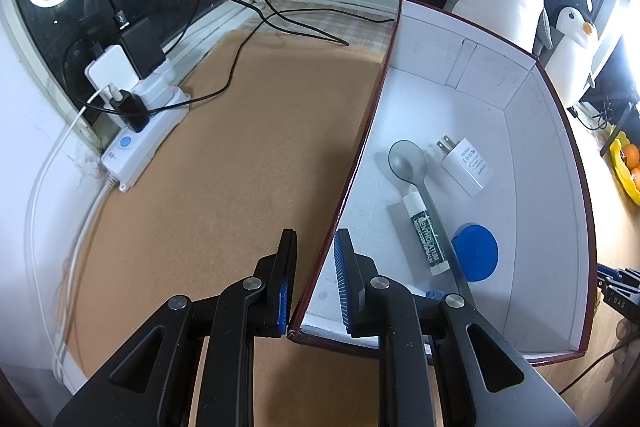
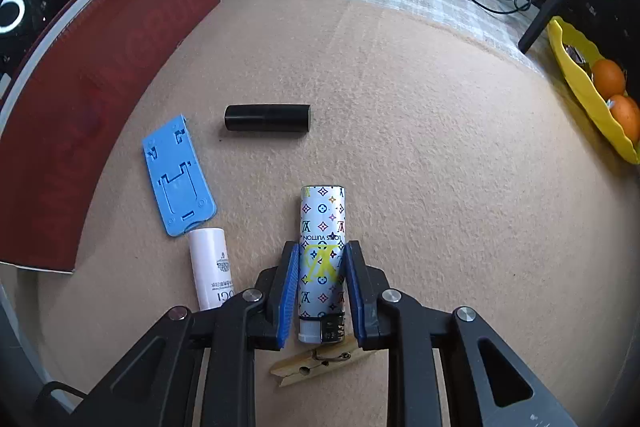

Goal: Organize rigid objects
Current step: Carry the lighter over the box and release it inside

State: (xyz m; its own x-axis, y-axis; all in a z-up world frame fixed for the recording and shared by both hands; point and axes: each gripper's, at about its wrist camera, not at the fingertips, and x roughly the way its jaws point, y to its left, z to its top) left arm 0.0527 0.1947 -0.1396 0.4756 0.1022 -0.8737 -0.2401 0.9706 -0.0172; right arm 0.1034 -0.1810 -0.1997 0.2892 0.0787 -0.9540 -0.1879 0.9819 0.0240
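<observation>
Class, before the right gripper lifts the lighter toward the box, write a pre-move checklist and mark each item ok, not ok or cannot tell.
1. Lighter lies between the right gripper fingers: ok.
2. Fingers actually pressing the lighter: cannot tell.
3. Clothespin clear of the lighter: not ok, it lies right at the lighter's near end.
4. Left gripper straddles the box wall: ok.
5. Free floor in the box: ok.
6. Left grip clamped on the wall: not ok, gaps show.

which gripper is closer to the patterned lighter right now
Right. The right gripper has its fingers on either side of the patterned lighter; the left gripper straddles the box wall, with no lighter in its view.
</observation>
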